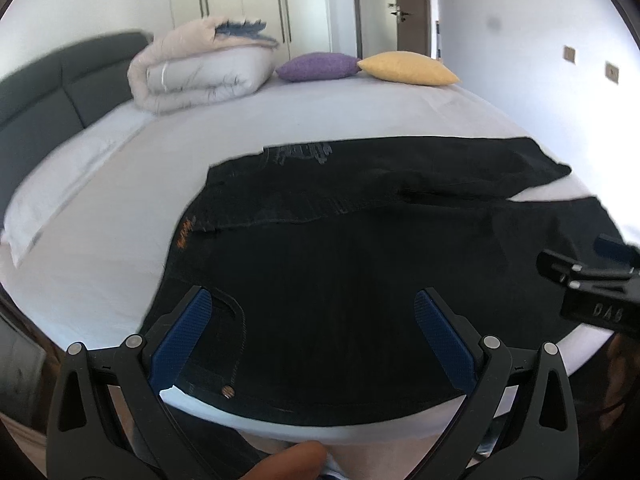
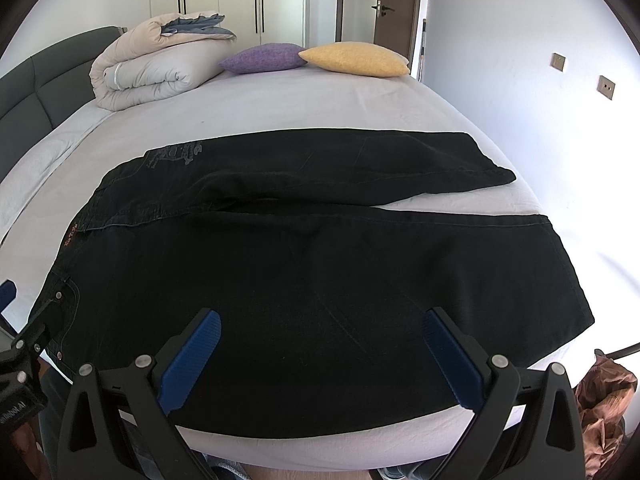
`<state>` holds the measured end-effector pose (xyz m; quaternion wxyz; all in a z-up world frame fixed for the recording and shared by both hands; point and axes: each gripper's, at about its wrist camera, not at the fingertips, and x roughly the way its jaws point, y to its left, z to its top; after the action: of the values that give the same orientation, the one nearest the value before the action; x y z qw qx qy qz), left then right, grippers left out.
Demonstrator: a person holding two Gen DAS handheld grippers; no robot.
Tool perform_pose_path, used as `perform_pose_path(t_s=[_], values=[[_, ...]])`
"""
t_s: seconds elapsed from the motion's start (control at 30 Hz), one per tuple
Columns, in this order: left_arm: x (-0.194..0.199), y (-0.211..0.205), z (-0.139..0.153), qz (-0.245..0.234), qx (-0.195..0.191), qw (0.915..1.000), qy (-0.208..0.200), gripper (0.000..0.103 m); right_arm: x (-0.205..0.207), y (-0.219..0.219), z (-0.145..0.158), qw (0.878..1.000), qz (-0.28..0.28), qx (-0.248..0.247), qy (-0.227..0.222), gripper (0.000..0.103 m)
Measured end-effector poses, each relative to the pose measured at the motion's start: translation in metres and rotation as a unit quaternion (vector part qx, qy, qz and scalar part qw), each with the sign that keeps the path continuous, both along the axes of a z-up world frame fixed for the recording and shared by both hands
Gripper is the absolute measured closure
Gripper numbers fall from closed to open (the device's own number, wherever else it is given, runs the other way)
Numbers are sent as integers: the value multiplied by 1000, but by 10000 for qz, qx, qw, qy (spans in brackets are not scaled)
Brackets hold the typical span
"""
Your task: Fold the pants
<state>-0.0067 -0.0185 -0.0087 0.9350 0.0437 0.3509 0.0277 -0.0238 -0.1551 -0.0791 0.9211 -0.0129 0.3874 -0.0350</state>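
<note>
Black pants [image 1: 360,248] lie flat across the near part of the white bed [image 1: 248,128], waist to the left, both legs running right. They also show in the right wrist view [image 2: 320,264]. My left gripper [image 1: 312,300] is open over the near waist end, by the pocket rivet [image 1: 228,391]. My right gripper [image 2: 320,320] is open over the near leg, close to the bed's front edge. The right gripper also shows at the right edge of the left wrist view [image 1: 588,276]. Neither holds anything.
A rolled duvet [image 2: 148,68], a purple cushion [image 2: 264,58] and a yellow cushion [image 2: 356,58] sit at the bed's far side. The grey headboard [image 2: 24,92] is on the left. A brown bag [image 2: 604,400] sits at the lower right.
</note>
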Motion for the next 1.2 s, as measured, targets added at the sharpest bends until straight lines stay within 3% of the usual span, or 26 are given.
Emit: perform_pose_path(t_s=[0.23,0.37,0.47,0.6,0.67,0.77,0.83,0.9,1.03,1.13,1.2], values=[[20,10,-6,-223,915,9955,-85,0,12,-15,10,9989,372,271,-108,0],[48,37,-13,-282,689,9967,314,0,26,-25,27,9961,639,478,-367,0],[64,54,-14,-308,493,9979,288,0,40,-31,37,9945,790,456,-522,0],[96,68,-19,-181,780,9951,586,0,63,-39,42,9928,990,405,-530,0],[116,79,-13,-200,663,9963,502,0,74,-43,43,9912,1149,403,-521,0],[164,95,-3,-378,777,9959,257,0,91,-43,43,9870,1489,406,-445,0],[206,108,2,-724,526,9951,419,0,103,-45,42,9827,1766,423,-355,0],[246,120,6,-1191,193,9913,535,0,113,-47,41,9785,1998,393,-319,1],[327,136,-3,-1864,-27,9768,1054,1,133,-53,34,9707,2362,403,-163,13],[372,140,-21,-2248,-47,9616,1574,21,147,-61,26,9676,2453,593,57,22],[391,142,-34,-2404,-121,9527,1858,28,154,-66,20,9653,2502,720,185,28]])
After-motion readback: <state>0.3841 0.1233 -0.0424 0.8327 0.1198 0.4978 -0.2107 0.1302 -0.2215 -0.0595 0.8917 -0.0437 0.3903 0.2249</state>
